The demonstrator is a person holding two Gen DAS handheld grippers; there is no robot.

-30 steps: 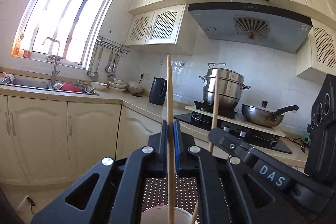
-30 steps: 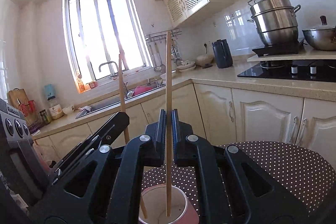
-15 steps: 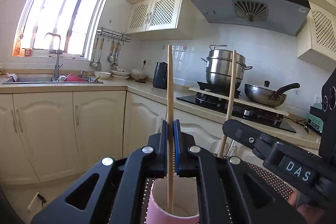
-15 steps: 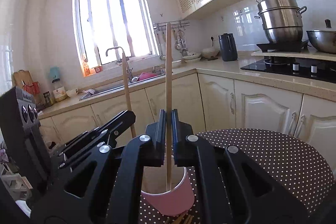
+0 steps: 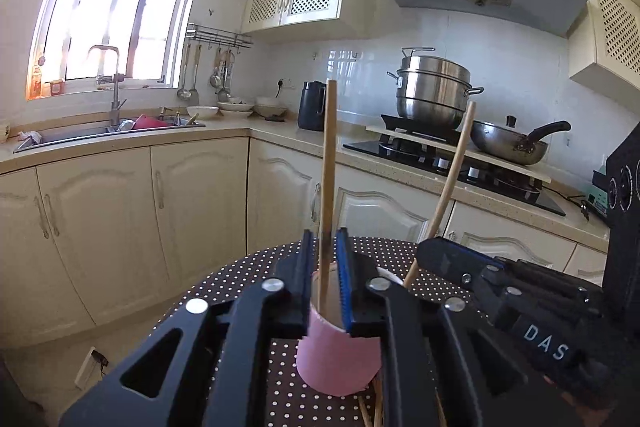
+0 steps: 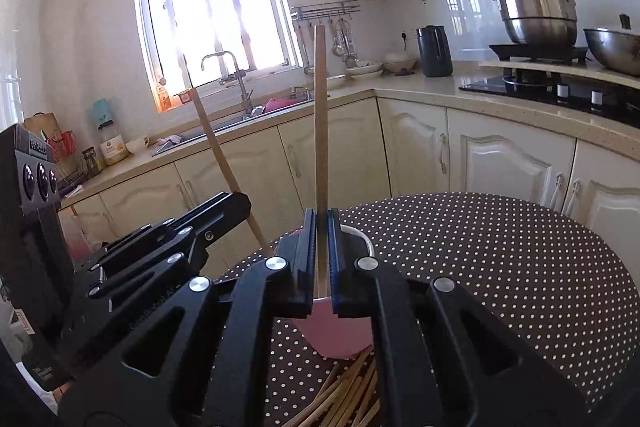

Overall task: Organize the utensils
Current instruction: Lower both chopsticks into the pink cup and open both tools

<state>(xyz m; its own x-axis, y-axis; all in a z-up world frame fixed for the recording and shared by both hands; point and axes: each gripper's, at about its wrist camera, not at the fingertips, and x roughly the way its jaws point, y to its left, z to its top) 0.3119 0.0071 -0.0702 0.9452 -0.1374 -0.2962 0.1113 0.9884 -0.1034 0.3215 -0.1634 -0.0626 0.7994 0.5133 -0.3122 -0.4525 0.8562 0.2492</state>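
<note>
Left hand-held gripper (image 5: 325,267): jaws opening, gap now showing either side of its chopstick (image 5: 327,163), which a second ago was pinched; tip down inside pink cup (image 5: 338,359) on dotted worktop (image 5: 248,271). Reads as release under way. Right hand-held gripper (image 6: 320,259): still clamped on second chopstick (image 6: 320,115), lowered over same cup since a second ago. More chopsticks (image 6: 344,395) loose beside the cup, still to sort.
</note>
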